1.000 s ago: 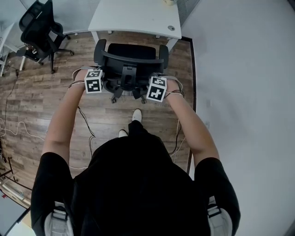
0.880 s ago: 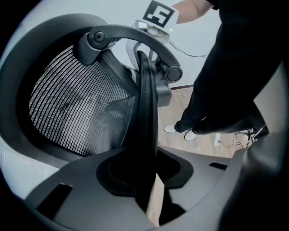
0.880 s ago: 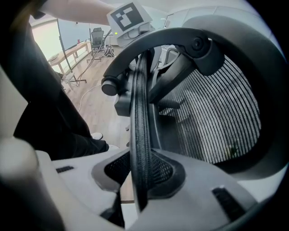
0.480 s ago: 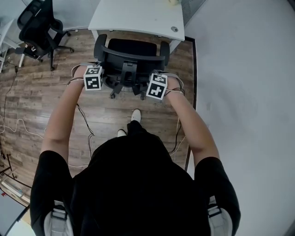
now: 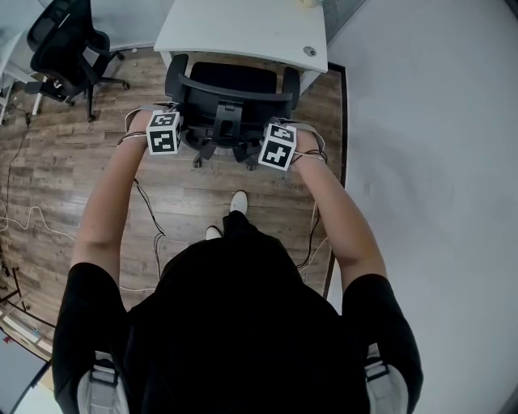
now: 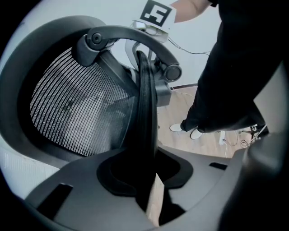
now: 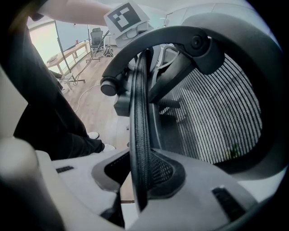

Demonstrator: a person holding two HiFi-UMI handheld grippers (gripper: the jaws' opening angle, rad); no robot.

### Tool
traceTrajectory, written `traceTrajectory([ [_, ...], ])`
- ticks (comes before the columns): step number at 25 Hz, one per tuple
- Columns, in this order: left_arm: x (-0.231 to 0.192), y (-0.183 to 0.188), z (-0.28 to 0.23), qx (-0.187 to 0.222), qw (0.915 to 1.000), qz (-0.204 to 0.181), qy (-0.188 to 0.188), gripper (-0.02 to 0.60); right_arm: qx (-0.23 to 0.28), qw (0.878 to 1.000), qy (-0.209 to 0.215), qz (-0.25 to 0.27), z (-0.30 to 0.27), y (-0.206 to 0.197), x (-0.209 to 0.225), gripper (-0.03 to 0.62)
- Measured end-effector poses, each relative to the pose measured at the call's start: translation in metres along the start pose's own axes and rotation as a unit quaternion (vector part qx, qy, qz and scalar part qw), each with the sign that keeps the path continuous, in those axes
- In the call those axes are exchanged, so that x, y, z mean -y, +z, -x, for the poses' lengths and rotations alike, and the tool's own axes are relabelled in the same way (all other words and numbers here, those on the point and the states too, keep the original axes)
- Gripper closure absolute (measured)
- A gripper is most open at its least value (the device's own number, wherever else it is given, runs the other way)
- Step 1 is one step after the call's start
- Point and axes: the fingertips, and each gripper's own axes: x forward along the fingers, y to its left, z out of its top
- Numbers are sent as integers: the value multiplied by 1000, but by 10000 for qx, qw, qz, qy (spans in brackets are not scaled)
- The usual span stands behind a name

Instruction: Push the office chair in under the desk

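Observation:
The black mesh office chair (image 5: 231,95) stands at the white desk (image 5: 243,28), its seat partly under the desktop's near edge. My left gripper (image 5: 173,117) is shut on the left edge of the chair's backrest (image 6: 146,131), which runs between its jaws. The backrest's right edge (image 7: 139,135) sits the same way between the jaws of my right gripper (image 5: 283,128), also shut on it. The curved black headrest bar (image 6: 131,38) arches above the mesh in both gripper views. In the left gripper view the right gripper's marker cube (image 6: 158,13) shows behind the backrest.
A second black office chair (image 5: 61,44) stands at the far left. Loose cables (image 5: 24,218) lie on the wooden floor. A grey wall (image 5: 421,121) with a dark baseboard runs close along the right of desk and chair. The person's white shoes (image 5: 235,206) are behind the chair.
The chair has rolled forward towards the desk, its seat further under the desktop. Both grippers moved forward with it, still clamped on the backrest.

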Motion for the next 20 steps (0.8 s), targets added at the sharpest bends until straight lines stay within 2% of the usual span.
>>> traceTrajectory([
  [20,-2,1,-4,-61,10000,34,14,482,159,9998,-121,6,-3,-1,4,487],
])
